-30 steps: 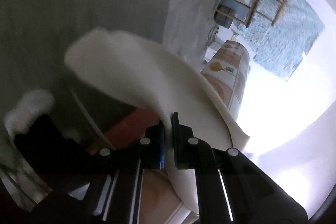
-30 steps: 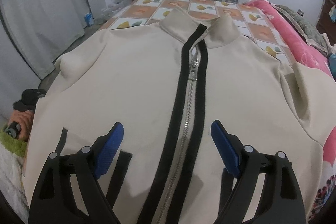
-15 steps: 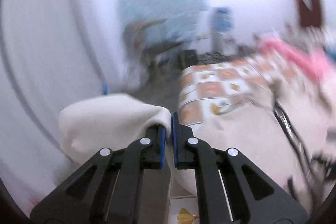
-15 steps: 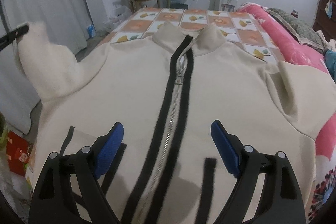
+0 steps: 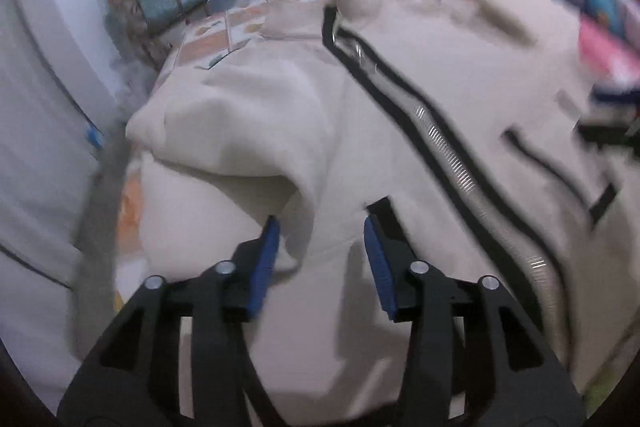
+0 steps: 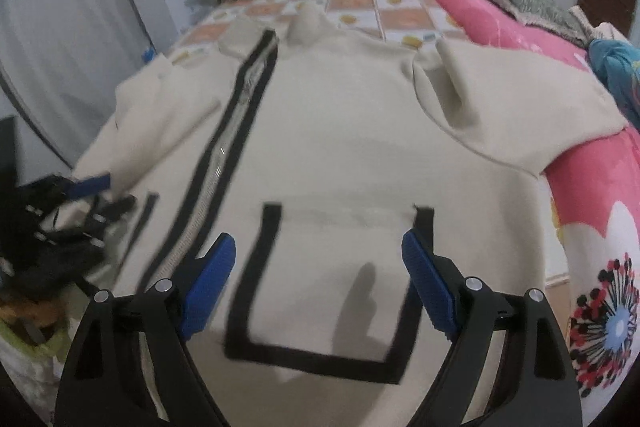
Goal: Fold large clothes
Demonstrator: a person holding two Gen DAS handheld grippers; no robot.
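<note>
Since 0.5 s ago the left gripper (image 5: 318, 259) has let go of the sleeve (image 5: 224, 131): its fingers, then pressed together on the cloth, are now spread, and the sleeve lies folded inward over the jacket's chest near the bed's left edge. The cream jacket (image 6: 340, 131) lies front-up on the bed (image 6: 400, 11), zipper (image 6: 236, 131) closed, collar toward the far edge. The right gripper (image 6: 318, 279) hovers above the black-trimmed pocket (image 6: 320, 287), fingers spread and holding nothing. In hand, by my reading, is the sleeve-folding step, with 1 sleeve done. Next would be the right sleeve (image 6: 500, 107), draped toward the pink blanket (image 6: 592, 195); that calls for pinching its cuff and carrying it across the chest.
</note>
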